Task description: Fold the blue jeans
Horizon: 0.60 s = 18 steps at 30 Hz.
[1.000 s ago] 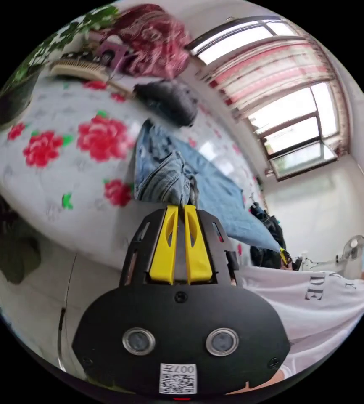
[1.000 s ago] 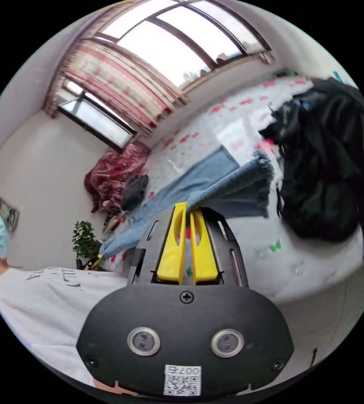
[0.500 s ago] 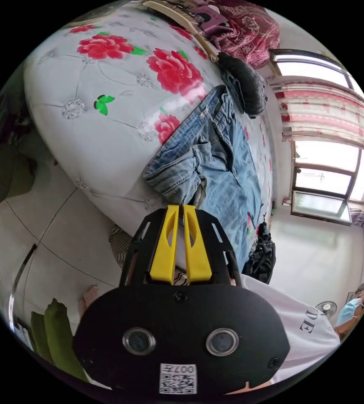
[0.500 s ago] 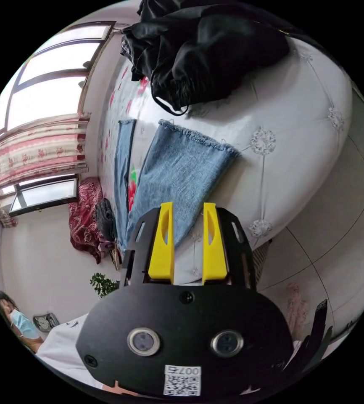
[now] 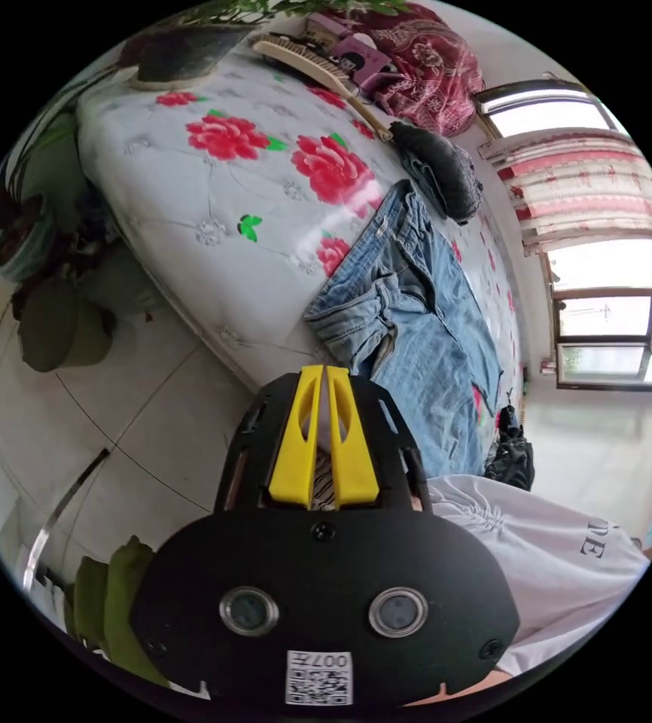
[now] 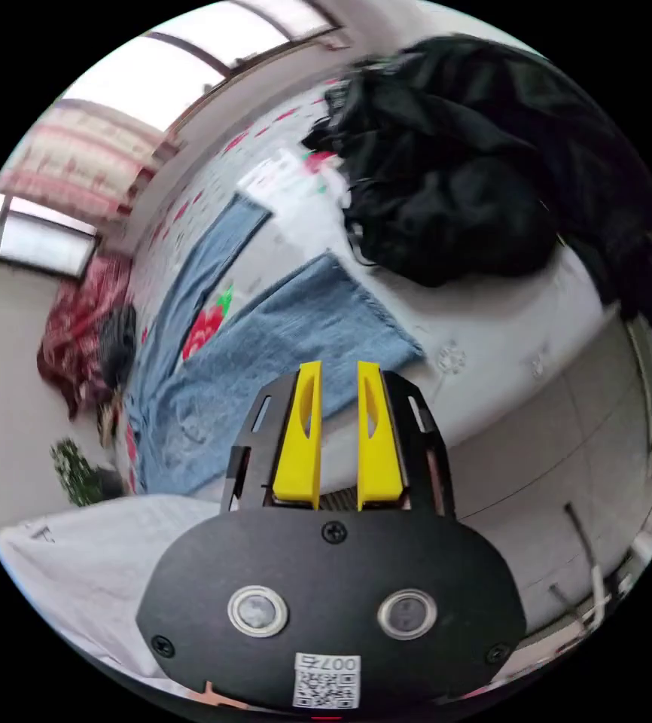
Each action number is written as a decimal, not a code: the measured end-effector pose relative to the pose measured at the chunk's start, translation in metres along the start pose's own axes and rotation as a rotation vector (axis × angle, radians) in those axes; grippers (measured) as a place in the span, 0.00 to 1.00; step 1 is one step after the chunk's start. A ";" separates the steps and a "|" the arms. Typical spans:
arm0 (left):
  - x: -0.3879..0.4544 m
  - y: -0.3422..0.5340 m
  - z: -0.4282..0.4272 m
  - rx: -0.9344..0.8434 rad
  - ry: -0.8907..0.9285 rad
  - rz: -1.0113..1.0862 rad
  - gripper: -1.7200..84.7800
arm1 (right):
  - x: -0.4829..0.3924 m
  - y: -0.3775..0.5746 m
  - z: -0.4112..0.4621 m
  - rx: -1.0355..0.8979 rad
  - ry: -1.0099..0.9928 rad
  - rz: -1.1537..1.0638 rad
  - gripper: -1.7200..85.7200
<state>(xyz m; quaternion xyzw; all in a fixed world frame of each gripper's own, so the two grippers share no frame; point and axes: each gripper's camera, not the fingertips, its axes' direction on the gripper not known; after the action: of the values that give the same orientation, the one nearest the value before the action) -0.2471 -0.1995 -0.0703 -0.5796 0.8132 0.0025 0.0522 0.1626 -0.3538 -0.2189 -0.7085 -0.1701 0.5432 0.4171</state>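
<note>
The blue jeans [image 5: 409, 301] lie spread on the white flowered bed [image 5: 190, 196], waistband rumpled near the bed's edge. In the right gripper view the jeans [image 6: 318, 316] show both legs apart, the near one ending in a frayed hem. My left gripper [image 5: 324, 370] hangs just off the bed edge below the waistband, jaws together with nothing between them. My right gripper [image 6: 339, 365] is held over the near leg's edge with its jaws apart and empty.
A black clothes pile [image 6: 454, 173] sits on the bed beside the leg hems. A dark grey garment [image 5: 443, 166], a brush [image 5: 311, 71], a maroon blanket [image 5: 424, 60] and a plant pot [image 5: 183, 53] lie past the waistband. Tiled floor [image 5: 115, 422] runs below the bed.
The left gripper has let go of the waistband and the right gripper has released the leg hem and opened. The jeans now lie flat on the bed, and both grippers have drawn back.
</note>
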 end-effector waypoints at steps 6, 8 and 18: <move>0.031 -0.016 0.004 0.034 0.057 0.080 0.08 | -0.137 -0.026 0.088 -0.204 0.114 -0.362 0.08; 0.053 -0.028 0.011 0.028 0.081 0.150 0.09 | -0.176 -0.027 0.116 -0.266 0.203 -0.489 0.09; 0.205 -0.144 0.081 -0.144 -0.208 0.629 0.15 | -0.303 -0.015 0.215 -0.627 0.478 -0.871 0.10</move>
<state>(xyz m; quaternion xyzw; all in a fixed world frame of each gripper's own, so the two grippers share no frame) -0.1706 -0.4344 -0.1608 -0.2992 0.9403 0.1351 0.0903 -0.1363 -0.4674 -0.0302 -0.7657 -0.4994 0.0707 0.3990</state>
